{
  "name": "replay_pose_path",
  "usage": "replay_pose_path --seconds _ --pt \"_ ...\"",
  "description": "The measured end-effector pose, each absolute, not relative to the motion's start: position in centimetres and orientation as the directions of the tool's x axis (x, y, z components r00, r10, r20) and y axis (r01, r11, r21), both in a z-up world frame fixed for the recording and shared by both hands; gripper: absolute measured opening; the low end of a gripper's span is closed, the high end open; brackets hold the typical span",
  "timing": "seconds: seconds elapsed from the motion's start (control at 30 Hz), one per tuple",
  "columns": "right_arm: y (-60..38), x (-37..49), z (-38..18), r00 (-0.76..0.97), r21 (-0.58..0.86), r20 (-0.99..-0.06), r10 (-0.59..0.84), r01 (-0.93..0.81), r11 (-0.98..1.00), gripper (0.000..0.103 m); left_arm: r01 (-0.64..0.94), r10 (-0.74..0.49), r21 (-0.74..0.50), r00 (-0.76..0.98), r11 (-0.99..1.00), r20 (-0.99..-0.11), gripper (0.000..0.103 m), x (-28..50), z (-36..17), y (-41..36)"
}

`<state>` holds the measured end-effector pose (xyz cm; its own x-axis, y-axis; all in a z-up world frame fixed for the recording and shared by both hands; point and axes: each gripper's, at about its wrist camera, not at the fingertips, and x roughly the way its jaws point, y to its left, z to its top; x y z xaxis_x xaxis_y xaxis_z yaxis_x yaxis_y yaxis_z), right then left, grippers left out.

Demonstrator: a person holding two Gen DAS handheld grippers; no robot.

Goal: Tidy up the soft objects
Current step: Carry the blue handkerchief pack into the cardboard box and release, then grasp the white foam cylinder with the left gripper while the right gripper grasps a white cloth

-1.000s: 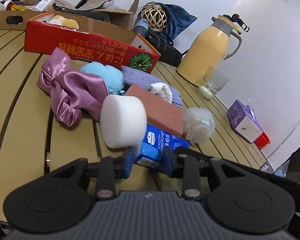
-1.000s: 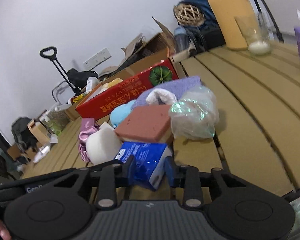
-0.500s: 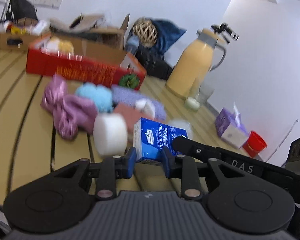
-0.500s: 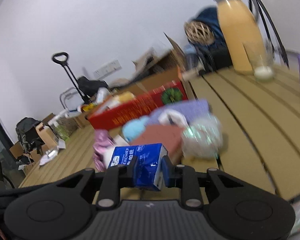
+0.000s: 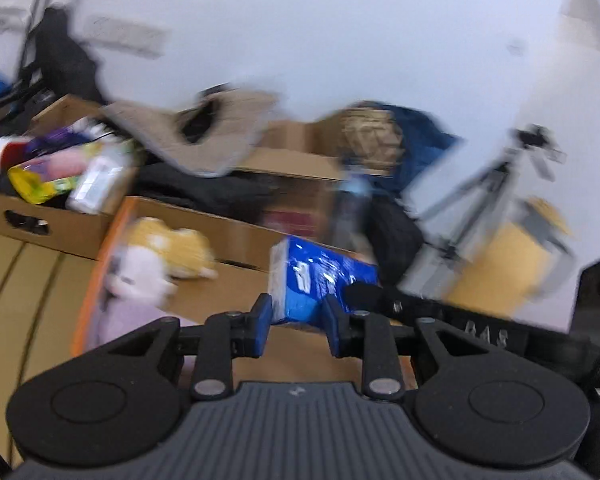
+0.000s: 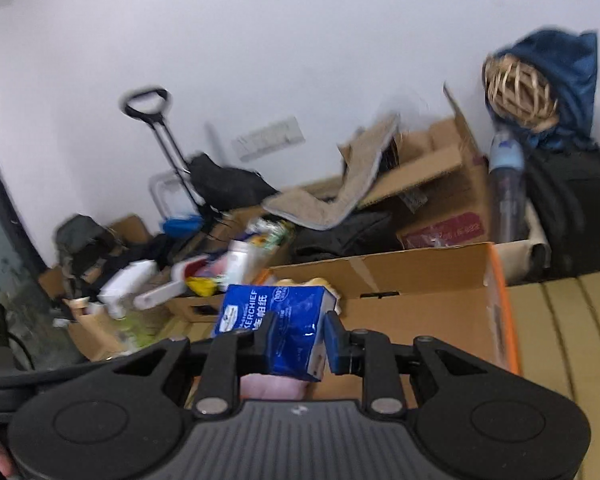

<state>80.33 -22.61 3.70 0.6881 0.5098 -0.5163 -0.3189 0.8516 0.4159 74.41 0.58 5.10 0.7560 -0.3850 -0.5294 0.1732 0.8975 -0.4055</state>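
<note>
Tissue pack (image 6: 278, 330) in both tongs; plush toys (image 5: 160, 256) only leftward

Tissue pack (image 6: 278, 328) above open box (image 6: 452, 316); plush toys (image 5: 160, 256) inside; clutter boxes (image 5: 48, 216) behind

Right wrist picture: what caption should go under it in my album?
Both grippers, right gripper nearest, hold a blue tissue pack above the open cardboard box.
</note>
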Motion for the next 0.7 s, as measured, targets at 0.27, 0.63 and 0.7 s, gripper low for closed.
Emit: replay_pose_path --seconds 0.27,0.63,0.7 --pt "-17.4 90.9 -4.3 0.575 0.355 -0.707 0.413 -0.217 0.909 0.021 0.12 -0.296 -0.299 0.688 0.947 -0.662 0.028 82.7 -0.5 2.0" --pt "-18.5 86.8 0.6 0.581 0.351 -0.671 0.46 -0.298 0.888 0.023 0.123 -0.246 -0.241 0.769 0.963 -0.59 0.036 76.8 5.7 4.7" --pt "-19.6 84.7 3.3 0.607 0.328 -0.653 0.453 -0.312 0.892 0.023 0.128 -0.235 -0.221 0.785 0.967 -0.573 0.045 74.5 7.6 4.8"
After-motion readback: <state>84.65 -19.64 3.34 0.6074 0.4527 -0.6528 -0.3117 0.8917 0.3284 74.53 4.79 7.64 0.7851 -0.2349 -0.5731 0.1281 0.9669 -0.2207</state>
